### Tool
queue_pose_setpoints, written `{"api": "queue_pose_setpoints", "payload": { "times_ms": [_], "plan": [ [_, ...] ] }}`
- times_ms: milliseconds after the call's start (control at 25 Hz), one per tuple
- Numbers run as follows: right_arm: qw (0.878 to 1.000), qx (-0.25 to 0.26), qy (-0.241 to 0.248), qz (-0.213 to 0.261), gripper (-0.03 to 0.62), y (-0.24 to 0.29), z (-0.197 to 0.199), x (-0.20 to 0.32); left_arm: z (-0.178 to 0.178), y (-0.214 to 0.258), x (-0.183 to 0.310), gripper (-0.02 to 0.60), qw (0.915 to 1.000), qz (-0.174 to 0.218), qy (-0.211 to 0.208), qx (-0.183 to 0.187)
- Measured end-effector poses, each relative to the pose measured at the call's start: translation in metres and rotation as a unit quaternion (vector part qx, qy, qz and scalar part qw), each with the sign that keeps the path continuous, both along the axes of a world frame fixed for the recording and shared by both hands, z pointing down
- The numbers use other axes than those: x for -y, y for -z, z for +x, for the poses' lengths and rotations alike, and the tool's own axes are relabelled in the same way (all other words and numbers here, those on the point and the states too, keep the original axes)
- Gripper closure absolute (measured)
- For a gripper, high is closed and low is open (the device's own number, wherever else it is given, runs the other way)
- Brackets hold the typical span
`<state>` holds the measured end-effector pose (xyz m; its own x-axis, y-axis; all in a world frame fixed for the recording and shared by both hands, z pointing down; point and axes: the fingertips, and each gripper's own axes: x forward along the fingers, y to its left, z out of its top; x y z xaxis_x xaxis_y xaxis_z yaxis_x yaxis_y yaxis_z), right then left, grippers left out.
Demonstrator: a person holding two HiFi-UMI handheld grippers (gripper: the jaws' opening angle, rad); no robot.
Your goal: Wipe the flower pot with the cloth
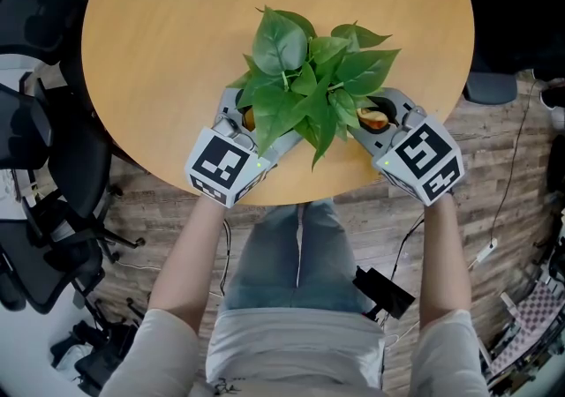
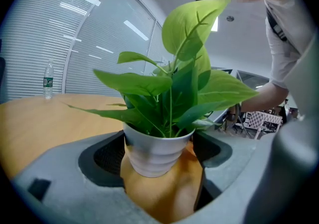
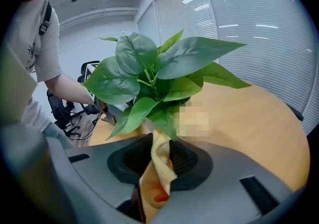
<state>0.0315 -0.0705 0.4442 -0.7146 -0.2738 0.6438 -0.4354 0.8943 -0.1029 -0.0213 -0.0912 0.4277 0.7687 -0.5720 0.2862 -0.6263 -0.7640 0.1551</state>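
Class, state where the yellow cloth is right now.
The yellow cloth is pinched between the jaws of the right gripper, low in the right gripper view, right beside the white ribbed flower pot on the round wooden table.

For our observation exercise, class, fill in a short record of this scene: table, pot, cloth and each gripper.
table: round, wooden
flower pot: white, ribbed, upright, holding a leafy plant
cloth: yellow, bunched; contact with the flower pot hidden by the plant
left gripper: shut on the flower pot's sides
right gripper: shut on the cloth
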Motion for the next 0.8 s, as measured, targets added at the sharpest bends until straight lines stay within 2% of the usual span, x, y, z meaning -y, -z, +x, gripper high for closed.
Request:
{"api": "queue_pose_setpoints", "payload": {
  "times_ms": [440, 800],
  "plan": [
    [1.000, 0.012, -0.013, 0.001, 0.510, -0.0018, 0.0008, -0.0068, 0.0035, -0.0024, -0.0014, 0.143, 0.9979, -0.012, 0.062, 0.018],
    [1.000, 0.015, -0.010, 0.000, 0.510, -0.0028, 0.0019, -0.0091, 0.0075, -0.0030, 0.0006, 0.144, 0.9913, -0.028, 0.126, 0.026]
  ]
}}
